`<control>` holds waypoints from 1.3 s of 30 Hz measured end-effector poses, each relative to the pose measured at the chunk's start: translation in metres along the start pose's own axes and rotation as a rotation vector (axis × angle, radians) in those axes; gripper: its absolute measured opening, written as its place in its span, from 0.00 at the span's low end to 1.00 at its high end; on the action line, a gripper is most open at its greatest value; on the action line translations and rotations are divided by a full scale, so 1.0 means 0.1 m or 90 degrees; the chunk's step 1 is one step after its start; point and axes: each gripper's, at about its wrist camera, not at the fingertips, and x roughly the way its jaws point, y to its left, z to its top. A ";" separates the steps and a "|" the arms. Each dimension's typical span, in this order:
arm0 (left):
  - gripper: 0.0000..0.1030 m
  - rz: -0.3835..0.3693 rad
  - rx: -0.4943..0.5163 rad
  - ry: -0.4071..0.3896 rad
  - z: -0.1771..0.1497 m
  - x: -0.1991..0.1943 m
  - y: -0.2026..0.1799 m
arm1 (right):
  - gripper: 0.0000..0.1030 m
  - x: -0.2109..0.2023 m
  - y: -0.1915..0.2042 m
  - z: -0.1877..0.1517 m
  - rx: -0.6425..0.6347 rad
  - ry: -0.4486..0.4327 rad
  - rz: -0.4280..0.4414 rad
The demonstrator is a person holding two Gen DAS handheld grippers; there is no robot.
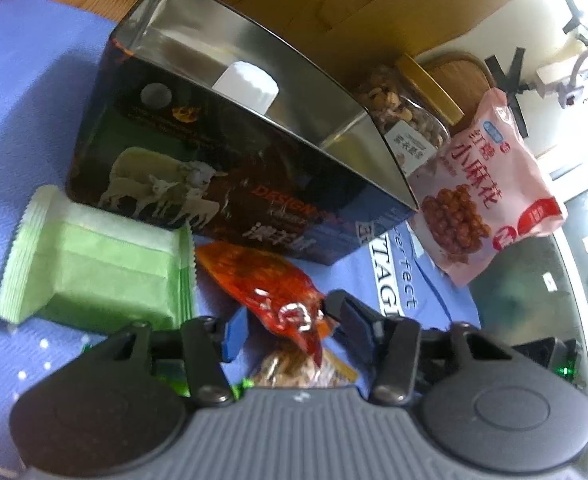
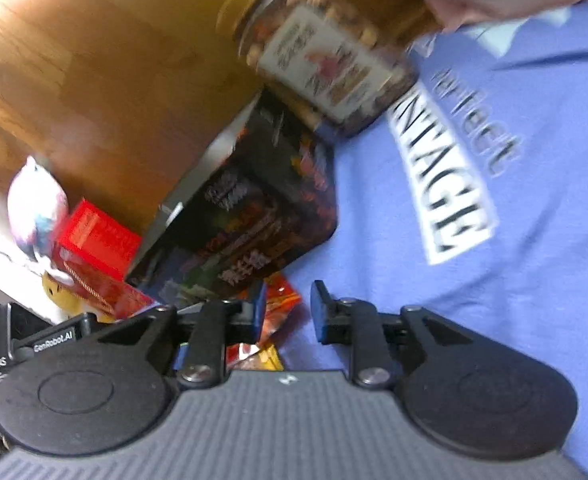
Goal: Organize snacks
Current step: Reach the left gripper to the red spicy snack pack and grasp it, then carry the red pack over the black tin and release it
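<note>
An open dark tin (image 1: 222,184) printed with sheep stands on the blue cloth (image 1: 34,100), a white cap (image 1: 248,84) inside it. An orange-red snack packet (image 1: 270,280) lies in front of it, its near end between the fingers of my left gripper (image 1: 290,320); the right finger touches it and the left pad stands slightly off. A green packet (image 1: 94,264) lies to the left. My right gripper (image 2: 290,314) is open over the cloth (image 2: 493,240) with nothing between its pads; the orange packet (image 2: 282,300) shows by its left finger, in front of the tin (image 2: 254,208).
A nut jar (image 1: 409,108) with a gold lid and a pink snack bag (image 1: 481,184) stand right of the tin. A clear packet (image 1: 294,372) lies under the left gripper. A red box (image 2: 98,236) sits beyond the tin. The glass table's edge (image 1: 573,280) runs on the right.
</note>
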 end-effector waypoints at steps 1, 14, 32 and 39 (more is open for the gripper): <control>0.35 0.007 -0.005 0.003 0.01 0.02 0.01 | 0.24 0.06 0.01 -0.02 0.000 -0.001 0.005; 0.25 -0.047 0.057 -0.004 -0.36 -0.43 -0.15 | 0.10 -0.41 0.12 -0.36 -0.015 -0.034 0.060; 0.42 0.041 0.165 -0.088 0.71 0.01 -0.58 | 0.14 -0.04 0.76 0.29 -0.220 -0.210 -0.045; 0.46 0.028 0.202 -0.122 0.56 -0.34 -0.52 | 0.24 -0.19 0.71 0.21 -0.234 -0.241 -0.042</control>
